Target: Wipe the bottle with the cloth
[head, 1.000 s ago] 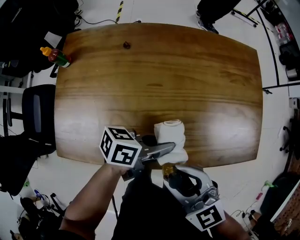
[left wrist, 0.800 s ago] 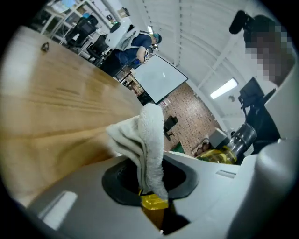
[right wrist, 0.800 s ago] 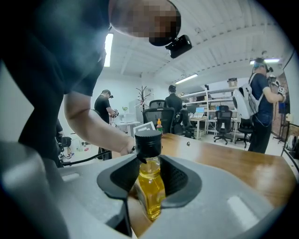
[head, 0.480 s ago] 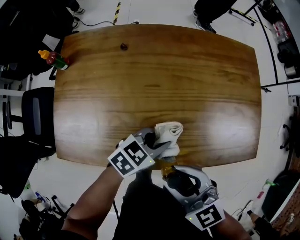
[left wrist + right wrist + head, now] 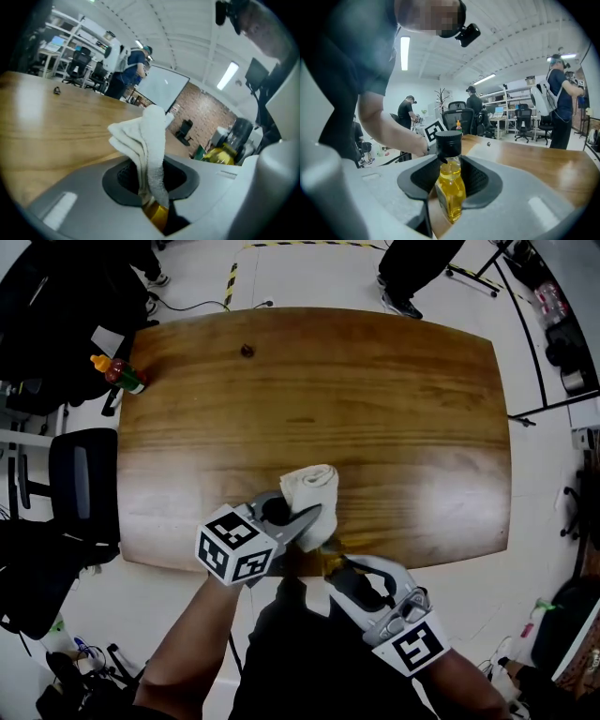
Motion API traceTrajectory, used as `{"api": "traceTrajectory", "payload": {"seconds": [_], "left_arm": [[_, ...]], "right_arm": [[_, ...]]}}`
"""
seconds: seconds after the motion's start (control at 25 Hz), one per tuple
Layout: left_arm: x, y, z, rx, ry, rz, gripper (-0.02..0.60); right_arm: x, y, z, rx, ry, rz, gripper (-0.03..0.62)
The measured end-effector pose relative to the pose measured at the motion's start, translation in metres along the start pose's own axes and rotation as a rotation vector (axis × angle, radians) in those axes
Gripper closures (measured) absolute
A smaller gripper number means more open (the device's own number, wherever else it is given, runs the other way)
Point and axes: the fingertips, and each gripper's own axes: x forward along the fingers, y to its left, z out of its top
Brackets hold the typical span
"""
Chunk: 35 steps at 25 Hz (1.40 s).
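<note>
My left gripper (image 5: 312,515) is shut on a folded white cloth (image 5: 310,488), which stands up from its jaws over the wooden table (image 5: 394,409) near the front edge. In the left gripper view the cloth (image 5: 142,136) bunches up out of the gripper (image 5: 151,190). My right gripper (image 5: 335,565) is shut on a small bottle of yellow liquid (image 5: 451,190) with a black cap (image 5: 448,141), held upright. From the head view only a bit of the bottle (image 5: 330,562) shows. The cloth sits just left of and beyond the bottle; I cannot tell if they touch.
A red and green sauce bottle with an orange cap (image 5: 118,373) lies at the table's far left corner. A small dark object (image 5: 247,351) sits near the far edge. An office chair (image 5: 80,479) stands to the left. A person's legs (image 5: 412,273) are beyond the table.
The left gripper rolled and carried the cloth leftward, off from above the bottle's top. The right gripper and bottle stayed where they were.
</note>
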Motion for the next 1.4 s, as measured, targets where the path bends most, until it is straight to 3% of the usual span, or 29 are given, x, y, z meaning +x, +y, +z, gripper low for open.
{"api": "traceTrajectory", "payload": {"seconds": [0.16, 0.32, 0.56, 0.72, 0.84, 0.88, 1.04, 1.4], "left_arm": [[-0.058, -0.003, 0.053, -0.104, -0.197, 0.041, 0.482], [-0.102, -0.046, 0.096, -0.214, -0.331, -0.072, 0.482], [-0.124, -0.122, 0.108, -0.32, -0.35, -0.249, 0.482], [-0.118, -0.145, 0.101, -0.503, -0.355, -0.365, 0.482], [-0.101, -0.169, 0.084, -0.652, -0.307, -0.441, 0.482], [-0.094, -0.173, 0.075, -0.683, -0.278, -0.433, 0.482], [-0.074, -0.159, 0.032, -0.717, -0.176, -0.286, 0.483], [-0.076, -0.152, 0.02, -0.679, -0.151, -0.246, 0.483]], "right_arm": [[0.004, -0.01, 0.01, -0.001, -0.05, 0.006, 0.47], [0.005, -0.006, -0.001, -0.074, 0.013, 0.032, 0.471], [-0.002, 0.003, -0.01, -0.147, 0.03, 0.031, 0.471], [-0.003, 0.004, -0.009, -0.149, 0.021, 0.006, 0.471], [-0.003, 0.005, -0.008, -0.142, 0.01, -0.004, 0.471], [-0.003, 0.005, -0.008, -0.144, 0.007, -0.004, 0.471], [-0.003, 0.004, -0.01, -0.146, -0.003, -0.007, 0.471], [-0.005, 0.001, -0.014, -0.142, -0.004, -0.011, 0.471]]}}
